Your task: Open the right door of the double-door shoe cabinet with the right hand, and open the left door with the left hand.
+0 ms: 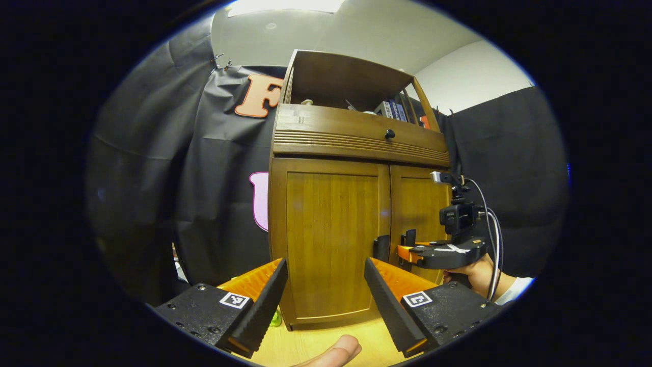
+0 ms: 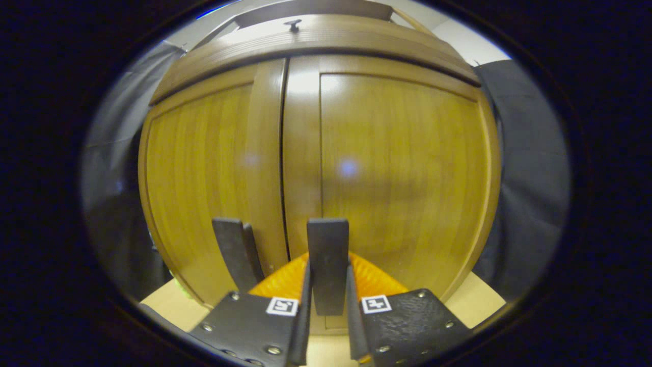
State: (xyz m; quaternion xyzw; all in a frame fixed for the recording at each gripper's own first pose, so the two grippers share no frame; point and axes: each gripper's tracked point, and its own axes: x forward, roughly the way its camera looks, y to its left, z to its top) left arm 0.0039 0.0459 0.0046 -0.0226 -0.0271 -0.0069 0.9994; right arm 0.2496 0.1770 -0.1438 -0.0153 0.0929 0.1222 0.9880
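the shoe cabinet (image 1: 356, 214) stands on a pale wooden surface (image 1: 316, 344) against the black booth wall, both of its lower doors shut and meeting at a thin centre seam. in the right gripper view the right gripper (image 2: 328, 285) is right up at the right door (image 2: 407, 178), its fingers closed around the dark upright handle (image 2: 328, 255) beside the seam, so it looks clenched on that handle; the left gripper view shows the same gripper held by a hand (image 1: 476, 272) at the front of the cabinet. the left door's handle (image 2: 237, 250) stands just beside it, untouched. the left gripper (image 1: 326, 290) hovers back from the left door (image 1: 328, 234) with its fingers spread wide and nothing between them. a fingertip (image 1: 338, 351) shows at the bottom of that view. judging from the look, the doors are stiff, solid wood panels on side hinges, light enough to swing but rigid, so each should be drawn by its handle near the seam in an outward arc. the handles are narrow and smooth, so a slack grip could slip off. above the doors sit a drawer with a small dark knob (image 1: 389, 134) and an open shelf with books (image 1: 393, 109).
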